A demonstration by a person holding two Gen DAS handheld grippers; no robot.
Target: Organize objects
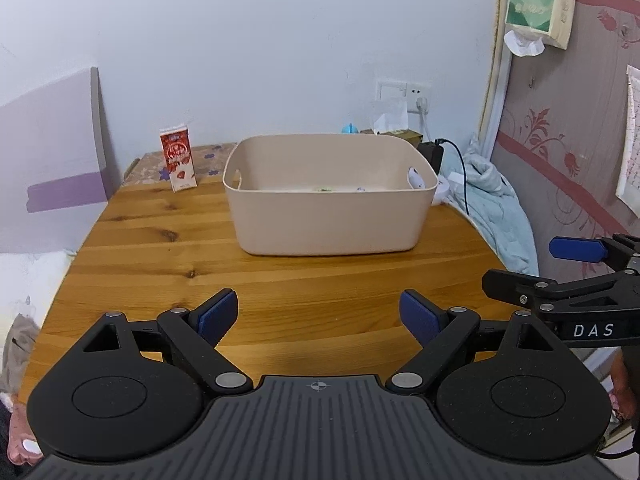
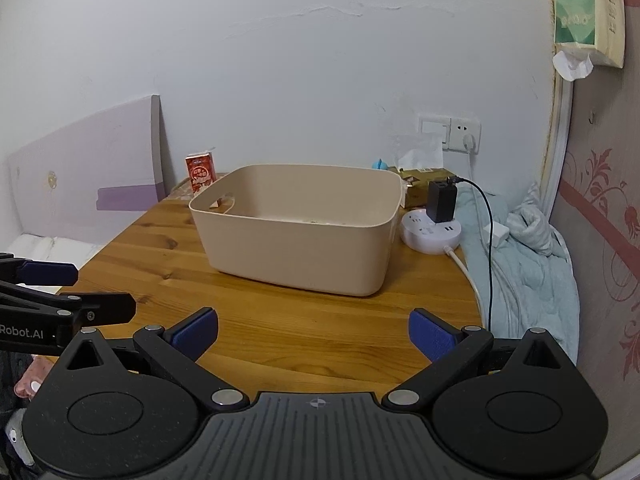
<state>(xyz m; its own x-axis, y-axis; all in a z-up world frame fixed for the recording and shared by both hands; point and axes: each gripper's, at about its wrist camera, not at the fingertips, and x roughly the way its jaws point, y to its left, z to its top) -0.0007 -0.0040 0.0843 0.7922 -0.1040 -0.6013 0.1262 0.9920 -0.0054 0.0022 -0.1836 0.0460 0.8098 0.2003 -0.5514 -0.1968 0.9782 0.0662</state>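
Both jaws stand wide apart with nothing between them: my left gripper (image 1: 318, 316) and my right gripper (image 2: 314, 334) hover side by side over the wooden table (image 1: 160, 264). Straight ahead of them sits the beige bin (image 1: 330, 200), small items barely visible inside. A red carton (image 1: 178, 164) stands beyond, ahead and left.

bin (image 1: 328, 216) contents: mostly hidden by wall | small items inside: unidentifiable

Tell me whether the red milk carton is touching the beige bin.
Apart. In the left wrist view the red milk carton stands to the left of the beige bin, with a strip of bare table between them.
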